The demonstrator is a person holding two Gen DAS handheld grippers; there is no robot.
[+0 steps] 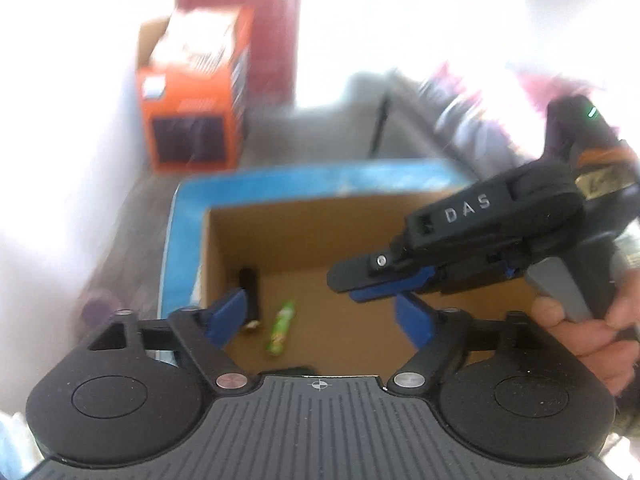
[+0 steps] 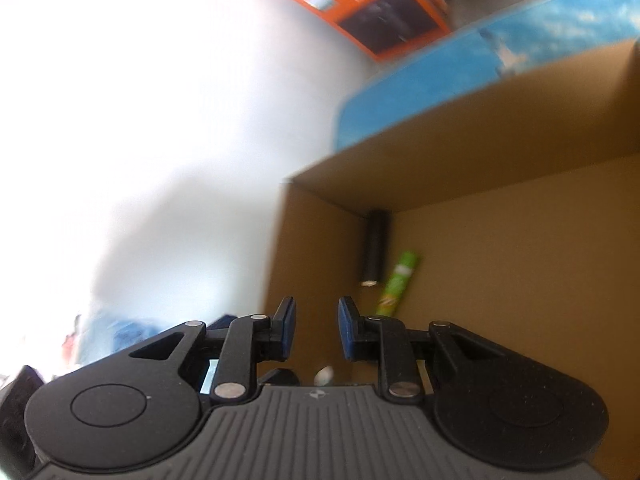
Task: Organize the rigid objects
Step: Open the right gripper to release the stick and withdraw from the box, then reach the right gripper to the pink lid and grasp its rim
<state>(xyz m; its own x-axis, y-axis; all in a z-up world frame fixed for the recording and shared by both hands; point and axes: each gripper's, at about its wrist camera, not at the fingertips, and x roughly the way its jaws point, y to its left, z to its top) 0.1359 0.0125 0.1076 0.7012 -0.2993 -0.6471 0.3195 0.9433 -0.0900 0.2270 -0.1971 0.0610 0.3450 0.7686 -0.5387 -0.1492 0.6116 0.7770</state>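
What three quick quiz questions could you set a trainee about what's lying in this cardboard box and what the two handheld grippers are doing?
1. True or false: the cardboard box holds a green tube.
2. What lies beside the tube, nearer the corner?
3. Which gripper is spread wider: A left, B right?

Key
1. True.
2. A black cylinder.
3. A; both grippers hold nothing.

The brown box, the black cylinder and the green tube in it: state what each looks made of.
Brown box: cardboard, matte, with raw tan walls and folded corner creases.
Black cylinder: probably plastic or coated metal; dark smooth side, a pale end; blur leaves it open.
Green tube: looks like printed plastic or a glossy label wrap, bright green with markings; too blurred to settle.
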